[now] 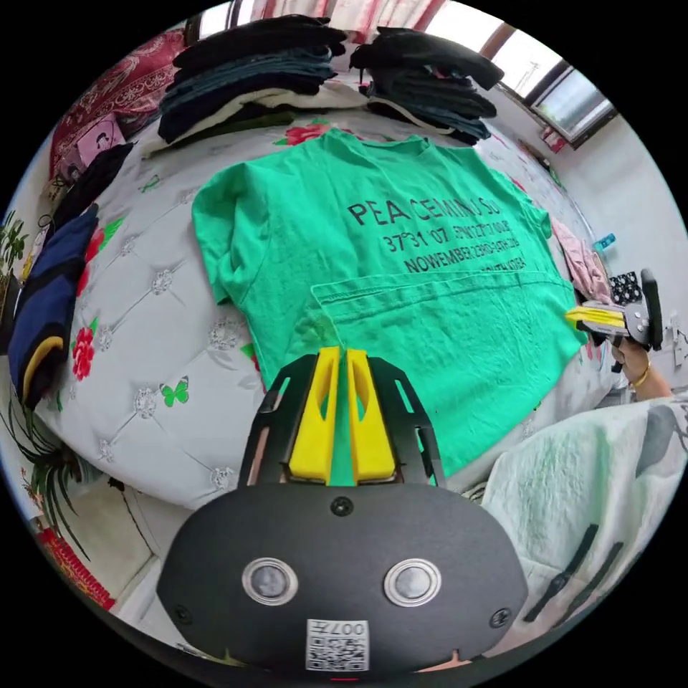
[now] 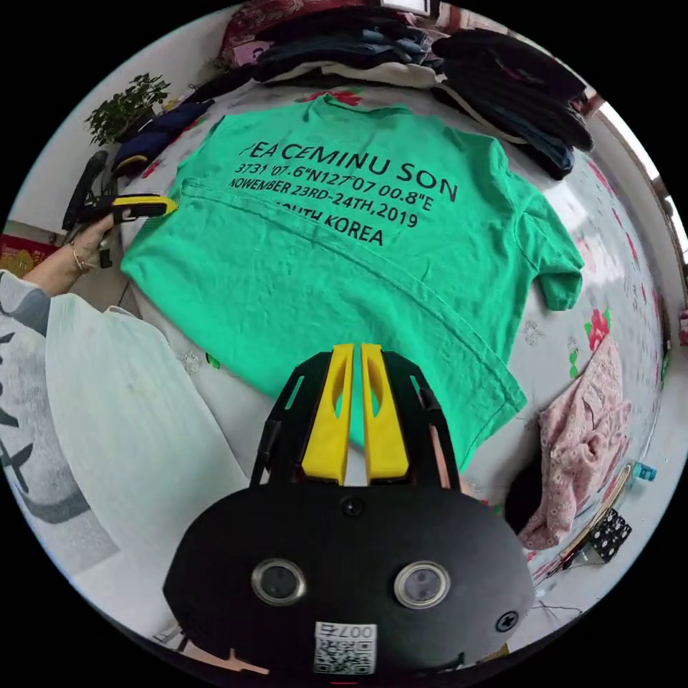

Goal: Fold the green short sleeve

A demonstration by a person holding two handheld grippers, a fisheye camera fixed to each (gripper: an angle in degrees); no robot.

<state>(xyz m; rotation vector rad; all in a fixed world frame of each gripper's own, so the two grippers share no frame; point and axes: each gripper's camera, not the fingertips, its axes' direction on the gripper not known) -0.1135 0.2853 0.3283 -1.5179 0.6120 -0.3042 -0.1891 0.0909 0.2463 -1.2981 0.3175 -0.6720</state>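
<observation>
Left gripper view, from left to right: a navy garment (image 1: 43, 315) lies at the edge of the bed (image 1: 143, 287), whose white quilted cover is printed with red flowers and green butterflies. Two stacks of folded dark clothes (image 1: 251, 64) sit at the far side of the bed.

The green short sleeve (image 1: 430, 215) is spread flat in the middle of the bed, neck toward the stacks. Its bottom part is folded up over the chest, and the hem runs straight across just under the print.

The left tool (image 1: 342, 351) hangs above the near left part of the shirt. Its yellow jaws are clenched to a thin slit, and I cannot tell whether any cloth is caught.

A crumpled pink garment (image 1: 584, 265) lies beyond the shirt's right edge. Just beside that edge, near the end of the hem, a hand (image 1: 634, 358) holds the right tool (image 1: 573, 315). Its jaws are pressed together too, and whether they grip cloth is unclear.

Right gripper view shows the black print more clearly. It reads "PEA CEMINU SON", then a line of coordinates, then "NOWEMBER 23RD-24TH, 2019". The last line ends in "KOREA" and is partly covered by the fold.
</observation>
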